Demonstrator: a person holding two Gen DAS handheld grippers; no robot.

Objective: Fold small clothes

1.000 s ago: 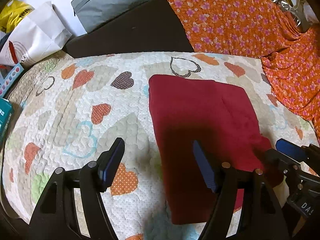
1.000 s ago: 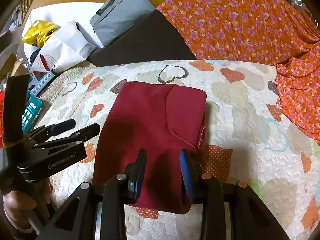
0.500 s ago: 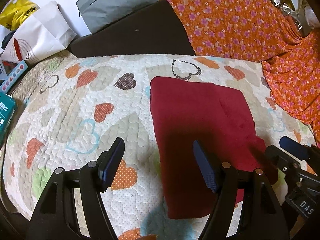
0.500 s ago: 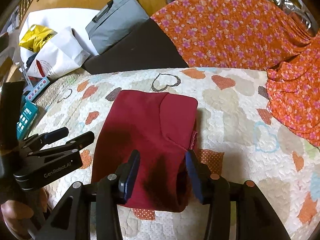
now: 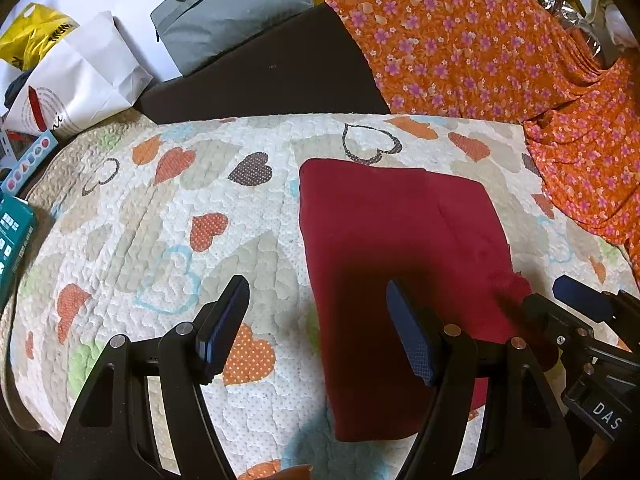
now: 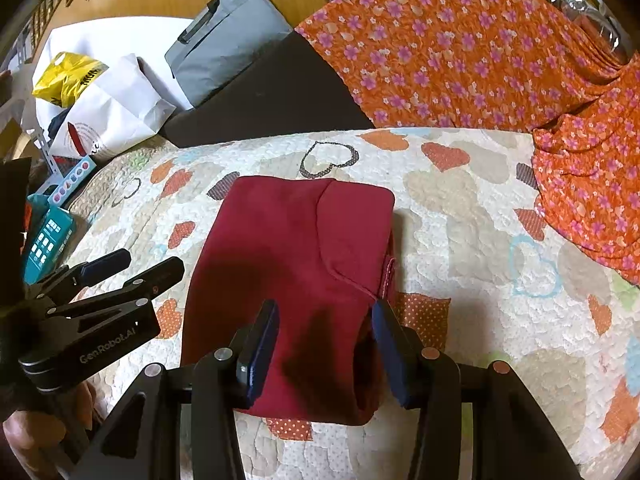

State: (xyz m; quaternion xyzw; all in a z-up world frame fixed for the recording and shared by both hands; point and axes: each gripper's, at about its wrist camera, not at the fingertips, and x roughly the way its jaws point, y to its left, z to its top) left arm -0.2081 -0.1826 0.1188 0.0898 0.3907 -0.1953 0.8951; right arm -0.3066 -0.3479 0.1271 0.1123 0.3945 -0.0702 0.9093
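The right tongs [image 6: 324,340], a second ago narrowly parted over the near edge of the folded red garment [image 6: 296,264], have spread and now stand released, pads clear of the cloth. The garment lies unmoved on the heart-patterned quilt [image 5: 160,240], and the left tongs [image 5: 316,320] hang unchanged, wide apart, gripping nothing

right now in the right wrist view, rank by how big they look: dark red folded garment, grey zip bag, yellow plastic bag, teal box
1. dark red folded garment, though it lies nearest the camera
2. grey zip bag
3. yellow plastic bag and teal box: look alike, both partly hidden, so unranked
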